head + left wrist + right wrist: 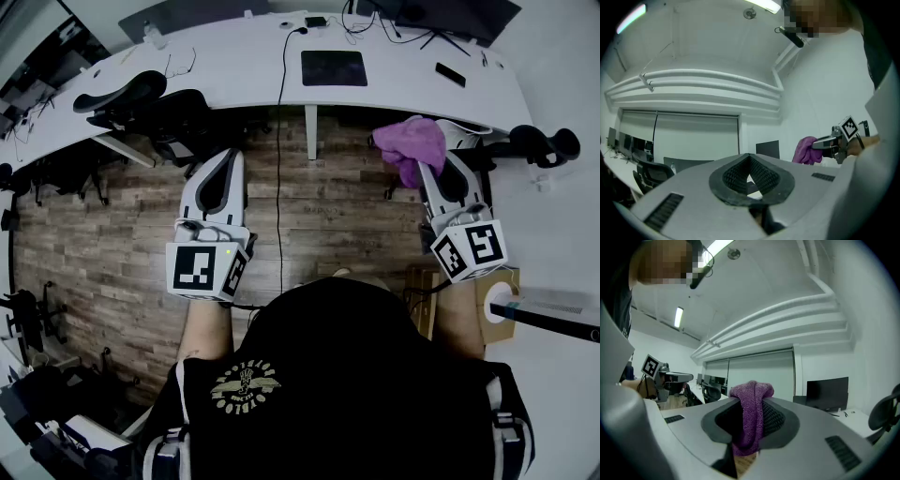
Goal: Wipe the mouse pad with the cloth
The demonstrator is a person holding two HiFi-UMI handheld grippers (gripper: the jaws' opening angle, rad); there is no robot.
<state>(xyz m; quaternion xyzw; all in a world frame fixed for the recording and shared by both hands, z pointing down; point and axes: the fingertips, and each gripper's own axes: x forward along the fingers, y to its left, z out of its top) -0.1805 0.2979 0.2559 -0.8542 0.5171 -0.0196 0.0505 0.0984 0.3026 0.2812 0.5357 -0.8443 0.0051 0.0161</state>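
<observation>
We look down on a long white desk that curves across ahead of both claws, with a wood-plank floor under them. Black office chairs stand ahead of the left claw, pushed up to the desk edge. A dark monitor stands at the back of the desk, far beyond the right claw.

The mouse pad lies flat on the desk, a dark rectangle with its long axis running side to side. It is ahead of both claws, nearer the right one but well apart from it.

A brown box sits just beside the right claw's marker cube. We can't tell what is in it.

The cloth is purple and bunches over the right claw's tips, short of the desk edge. In the right gripper view the cloth runs lengthwise between the jaws as a folded band, its crown above the tips and its tail hanging below. The right claw is clamped on it.

The left claw points at the desk, jaws drawn together at the tips with nothing between them.

A small dark phone lies beyond the right claw, beside the pad.
</observation>
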